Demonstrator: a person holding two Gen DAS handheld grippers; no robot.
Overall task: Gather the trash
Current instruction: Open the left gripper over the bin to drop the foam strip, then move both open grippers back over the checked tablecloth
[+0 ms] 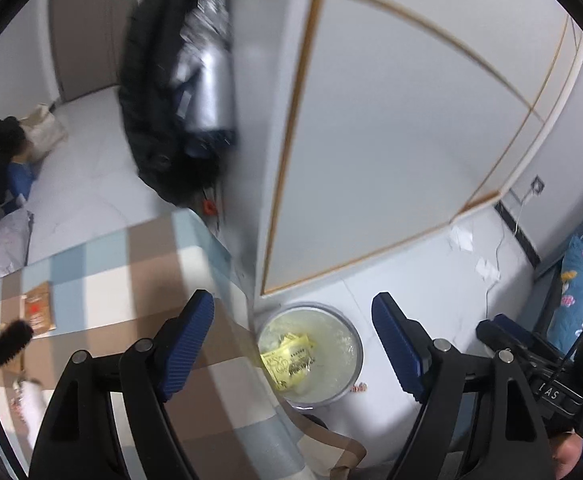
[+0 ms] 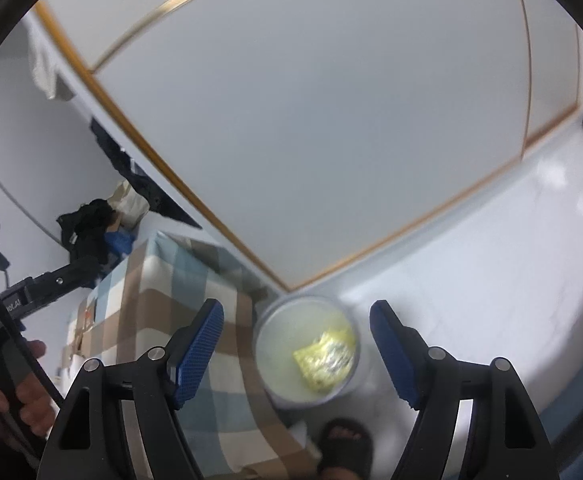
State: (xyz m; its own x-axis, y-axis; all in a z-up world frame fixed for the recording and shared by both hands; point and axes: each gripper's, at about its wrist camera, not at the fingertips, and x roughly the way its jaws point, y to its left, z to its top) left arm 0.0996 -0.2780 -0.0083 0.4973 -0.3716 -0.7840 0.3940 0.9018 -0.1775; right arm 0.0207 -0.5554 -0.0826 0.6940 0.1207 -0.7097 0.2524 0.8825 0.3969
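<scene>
Here both sets of blue fingers [image 1: 189,344] stand wide apart with nothing between them: the left gripper [image 1: 293,344] and right gripper [image 2: 296,350] are released and empty. Beyond them, on the floor, sits the bin [image 1: 353,346], and the yellow wrapper [image 1: 289,358] lies inside it, so this piece looks delivered. The next move, I judge, calls for finding more trash, perhaps the white scraps [image 1: 461,238] by the wall. The checked table [image 1: 131,264] touches the bin's side, and a sandalled foot [image 2: 345,446] stands just beside it; both crowd any low reach.
</scene>
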